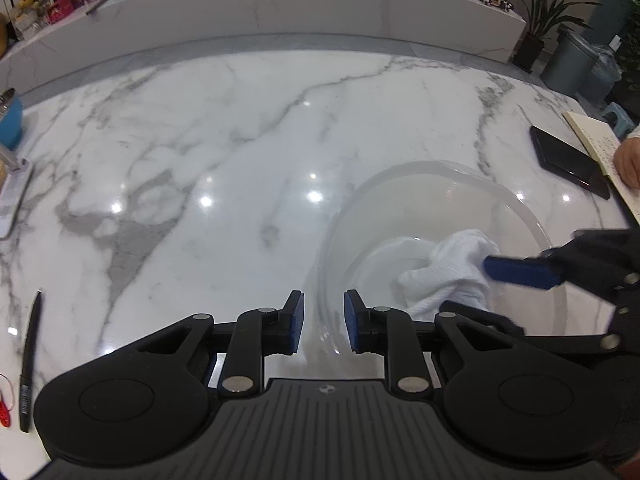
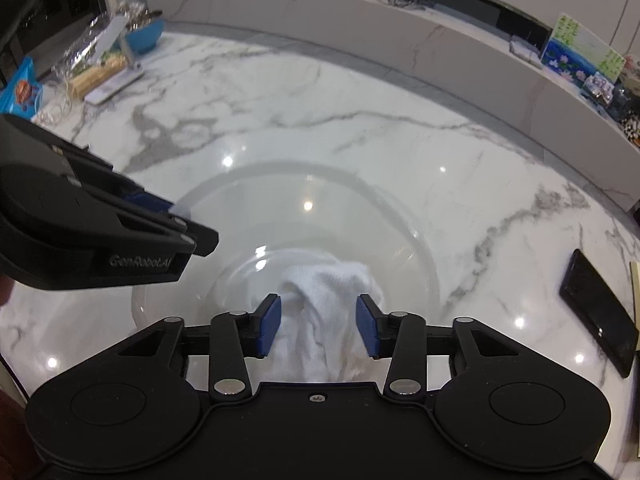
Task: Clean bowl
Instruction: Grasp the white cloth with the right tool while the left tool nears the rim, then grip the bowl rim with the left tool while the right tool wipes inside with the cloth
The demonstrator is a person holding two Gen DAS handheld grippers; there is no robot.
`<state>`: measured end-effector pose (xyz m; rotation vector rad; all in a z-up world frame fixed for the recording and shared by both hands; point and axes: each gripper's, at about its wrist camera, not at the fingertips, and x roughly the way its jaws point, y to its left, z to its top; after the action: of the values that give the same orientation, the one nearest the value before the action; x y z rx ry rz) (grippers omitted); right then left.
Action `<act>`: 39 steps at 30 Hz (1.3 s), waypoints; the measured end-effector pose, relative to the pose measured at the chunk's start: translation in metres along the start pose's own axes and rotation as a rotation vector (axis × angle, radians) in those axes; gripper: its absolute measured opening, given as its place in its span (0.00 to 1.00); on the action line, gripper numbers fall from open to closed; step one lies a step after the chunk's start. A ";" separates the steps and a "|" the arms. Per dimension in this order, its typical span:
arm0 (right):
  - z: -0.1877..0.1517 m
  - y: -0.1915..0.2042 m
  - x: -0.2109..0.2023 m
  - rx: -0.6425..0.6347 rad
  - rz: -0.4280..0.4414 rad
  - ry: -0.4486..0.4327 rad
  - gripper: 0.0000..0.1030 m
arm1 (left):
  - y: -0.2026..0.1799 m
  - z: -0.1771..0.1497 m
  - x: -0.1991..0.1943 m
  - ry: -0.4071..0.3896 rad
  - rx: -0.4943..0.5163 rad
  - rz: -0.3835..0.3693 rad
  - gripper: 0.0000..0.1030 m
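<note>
White terry cloth (image 2: 320,300) is bunched between the right gripper (image 2: 319,327)'s blue pads, jaws closed around it, pressed on the floor of the clear glass bowl (image 1: 416,184). That bowl sits near the marble counter (image 1: 192,128)'s front edge, toward its right side. The left gripper (image 1: 323,322) has narrow jaws straddling the bowl's near rim, though I cannot tell whether they pinch it. Risk, as I judge it: slick glass could skate or tip if wiping outruns that hold. A black phone (image 2: 598,312) lies toward the right edge, a black pen (image 1: 30,360) at the left; a blue bowl (image 2: 146,34) stands at the far left corner.
</note>
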<state>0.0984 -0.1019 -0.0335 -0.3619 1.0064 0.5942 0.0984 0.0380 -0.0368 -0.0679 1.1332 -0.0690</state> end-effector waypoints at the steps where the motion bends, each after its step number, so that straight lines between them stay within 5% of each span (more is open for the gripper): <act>1: -0.001 0.000 0.000 -0.002 -0.001 0.007 0.23 | 0.000 0.000 0.001 0.004 0.000 -0.003 0.16; 10: -0.010 0.003 0.003 -0.016 -0.011 0.073 0.09 | -0.004 -0.005 0.004 0.006 0.021 0.002 0.11; 27: -0.050 0.009 -0.017 0.051 -0.030 0.121 0.09 | -0.026 -0.030 0.001 0.014 0.148 -0.063 0.08; 39: -0.034 0.020 0.003 -0.034 -0.059 0.196 0.08 | -0.019 -0.034 0.003 0.037 0.144 -0.080 0.09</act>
<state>0.0637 -0.1040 -0.0531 -0.4858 1.1697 0.5300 0.0681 0.0186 -0.0519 0.0162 1.1597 -0.2236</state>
